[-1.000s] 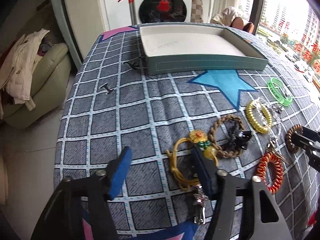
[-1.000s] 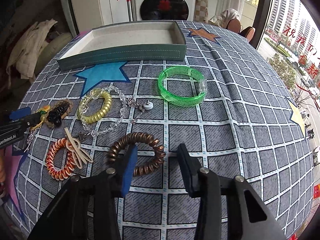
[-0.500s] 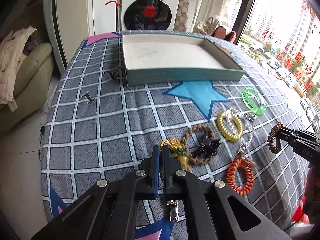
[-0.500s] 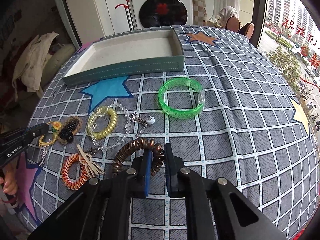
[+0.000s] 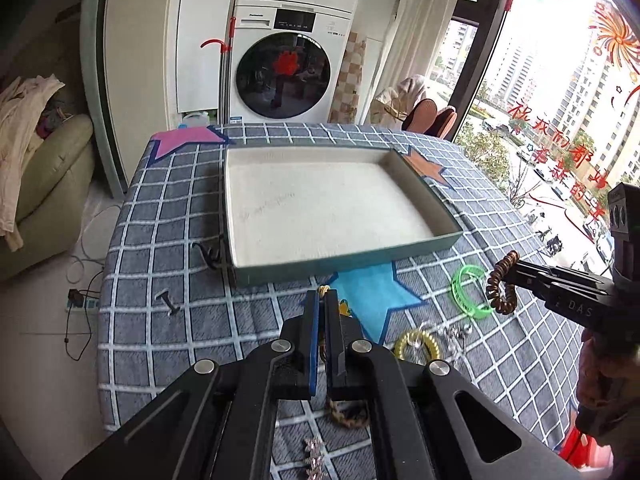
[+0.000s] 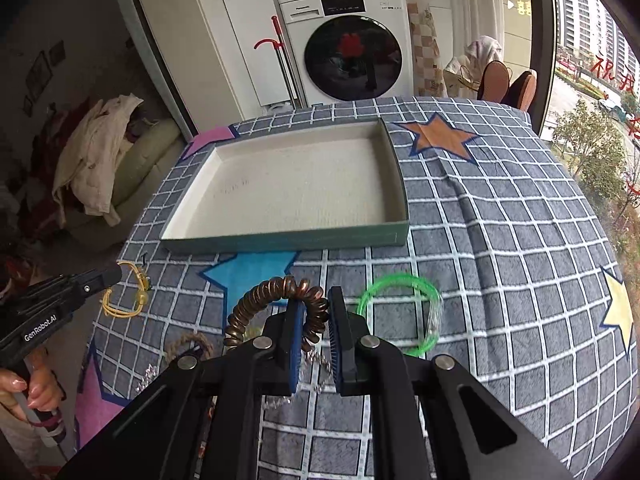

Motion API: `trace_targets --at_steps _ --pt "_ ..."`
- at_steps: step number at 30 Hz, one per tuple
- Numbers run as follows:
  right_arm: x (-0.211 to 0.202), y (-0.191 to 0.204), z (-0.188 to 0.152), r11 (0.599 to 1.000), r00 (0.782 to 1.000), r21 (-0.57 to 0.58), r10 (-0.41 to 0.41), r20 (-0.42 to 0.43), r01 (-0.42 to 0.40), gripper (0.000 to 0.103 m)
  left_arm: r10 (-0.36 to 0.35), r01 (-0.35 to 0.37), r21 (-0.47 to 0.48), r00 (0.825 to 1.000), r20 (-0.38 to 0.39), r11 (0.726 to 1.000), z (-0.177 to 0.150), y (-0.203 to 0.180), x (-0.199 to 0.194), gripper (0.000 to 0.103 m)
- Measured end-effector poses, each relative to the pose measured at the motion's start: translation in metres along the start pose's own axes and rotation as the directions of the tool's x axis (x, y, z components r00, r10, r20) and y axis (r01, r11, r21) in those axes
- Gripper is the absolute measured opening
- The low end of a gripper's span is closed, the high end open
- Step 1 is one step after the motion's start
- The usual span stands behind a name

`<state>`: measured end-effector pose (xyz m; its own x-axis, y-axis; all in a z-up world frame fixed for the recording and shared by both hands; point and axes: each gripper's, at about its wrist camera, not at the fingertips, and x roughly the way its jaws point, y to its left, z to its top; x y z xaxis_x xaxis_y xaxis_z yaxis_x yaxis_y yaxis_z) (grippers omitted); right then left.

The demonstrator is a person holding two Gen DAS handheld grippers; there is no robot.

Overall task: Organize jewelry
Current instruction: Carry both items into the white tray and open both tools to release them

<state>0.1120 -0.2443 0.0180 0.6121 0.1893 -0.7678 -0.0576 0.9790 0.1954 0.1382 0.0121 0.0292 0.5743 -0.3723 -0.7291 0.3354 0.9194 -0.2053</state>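
My left gripper is shut on a yellow cord bracelet, which hangs from its tip above the cloth; in the left wrist view only a yellow loop shows past the pads. Raised above the table, my right gripper is shut on a brown spiral coil band. That band dangles from the right gripper at the right of the left wrist view. A shallow teal tray with a white inside lies just beyond both grippers, with nothing in it.
On the checked cloth lie a green bangle, a yellow coil band, clear beads, a braided brown bracelet and a rhinestone piece. A small black clip lies left of the tray. A washing machine stands behind the table.
Both grippers went from open to shut, the left on the yellow cord bracelet, the right on the brown coil band. Both then rose off the cloth toward the tray.
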Motion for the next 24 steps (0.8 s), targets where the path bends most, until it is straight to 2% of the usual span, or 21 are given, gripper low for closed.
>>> trace_targets --at_steps 4,11,17,24 --pt "0.021 -0.002 0.034 1.000 1.000 0.006 0.024 -0.015 -0.024 0.013 -0.008 0.007 0.005 1.000 0.020 1.000 0.036 -0.004 0.018 0.022" --pt "0.071 -0.010 0.083 1.000 1.000 0.025 0.015 -0.023 -0.014 0.013 0.069 -0.069 0.011 0.997 0.022 0.998 0.082 -0.003 0.079 0.022" --pt "0.118 -0.020 0.101 0.999 0.999 0.054 0.002 -0.052 0.001 0.013 0.177 -0.178 0.030 0.984 0.007 0.984 0.091 0.005 0.128 0.022" --pt "0.161 -0.026 0.097 0.998 0.994 0.057 -0.030 -0.109 0.036 0.013 0.238 -0.236 0.057 0.970 -0.041 0.970 0.083 0.009 0.163 0.022"
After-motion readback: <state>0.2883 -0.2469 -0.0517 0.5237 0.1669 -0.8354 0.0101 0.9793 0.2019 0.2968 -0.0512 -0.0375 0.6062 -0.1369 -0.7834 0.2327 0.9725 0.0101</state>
